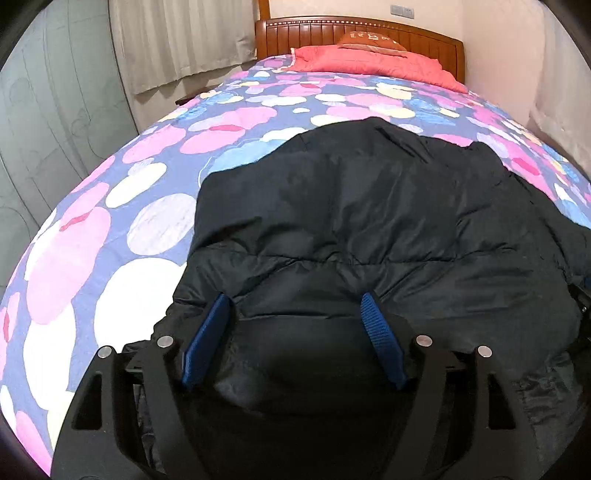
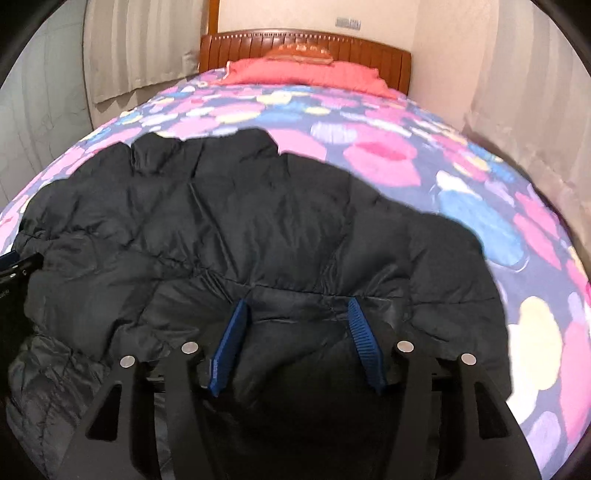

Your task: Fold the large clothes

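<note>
While the wide bed with its purple quilt of pink, white and blue blotches (image 1: 122, 206) fills most of what I see, my work lies on its near end: the big black quilted puffer jacket (image 1: 369, 206), spread flat with its far edge toward twelve o'clock, where the carved brown wooden headboard (image 1: 354, 31) and the coral-red pillow (image 1: 369, 61) sit.

I judge the fold to be in progress. A padded layer of the jacket bulges up between the fingers of both my tools, as if a near edge had been brought over onto the body and is now being let go or about to be gathered; which of the two I cannot say.

My left gripper (image 1: 295, 306) stands fairly wide, blue ribbed pads (image 1: 207, 339) at seven and five o'clock around the cloth. They flank the bulge, but I cannot tell whether they press it. My right gripper (image 2: 297, 310) is about half open, with the same doubt.

My other tool shows at nine o'clock in the right view, at the jacket's edge.

Next, I think, both hands must take matching edges firmly and keep level, since slippery padding springs back.
</note>
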`<action>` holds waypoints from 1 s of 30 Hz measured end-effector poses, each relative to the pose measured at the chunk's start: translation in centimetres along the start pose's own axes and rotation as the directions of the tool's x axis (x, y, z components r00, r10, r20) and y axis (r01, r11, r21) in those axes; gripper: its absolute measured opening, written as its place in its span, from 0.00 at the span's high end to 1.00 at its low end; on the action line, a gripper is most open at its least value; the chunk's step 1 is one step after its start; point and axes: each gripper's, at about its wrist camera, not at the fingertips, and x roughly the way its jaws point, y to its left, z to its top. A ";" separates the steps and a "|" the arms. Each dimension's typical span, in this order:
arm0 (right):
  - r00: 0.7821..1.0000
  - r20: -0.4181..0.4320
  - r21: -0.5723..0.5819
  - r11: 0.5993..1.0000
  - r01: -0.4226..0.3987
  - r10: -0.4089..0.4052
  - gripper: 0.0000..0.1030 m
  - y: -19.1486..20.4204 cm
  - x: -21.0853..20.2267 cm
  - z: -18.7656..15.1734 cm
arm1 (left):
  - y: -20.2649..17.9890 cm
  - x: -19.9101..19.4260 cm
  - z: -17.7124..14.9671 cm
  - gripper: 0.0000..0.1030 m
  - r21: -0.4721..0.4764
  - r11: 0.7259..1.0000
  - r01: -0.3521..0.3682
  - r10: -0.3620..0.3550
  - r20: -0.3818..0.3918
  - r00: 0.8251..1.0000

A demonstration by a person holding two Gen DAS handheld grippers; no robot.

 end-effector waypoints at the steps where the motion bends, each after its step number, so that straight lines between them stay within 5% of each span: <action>1: 1.000 -0.005 -0.003 1.000 0.004 -0.004 0.44 0.1 0.3 0.0 | -0.2 0.2 -0.1 0.28 0.006 1.000 -0.004 0.004 -0.003 1.000; 22: 1.000 0.008 0.000 1.000 0.008 -0.008 0.43 0.3 0.6 -0.2 | -0.3 0.5 -0.1 0.25 0.028 0.999 -0.029 0.029 -0.001 1.000; 27: 1.000 0.014 0.025 1.000 0.011 -0.011 0.26 -0.2 -0.9 0.0 | -0.7 -0.3 0.2 0.11 0.046 0.995 -0.093 0.093 0.000 0.996; 30: 1.000 0.024 0.037 0.999 0.016 -0.017 0.26 -0.9 -2.0 0.0 | -0.9 -1.3 0.1 0.11 0.088 0.991 -0.098 0.097 0.016 0.995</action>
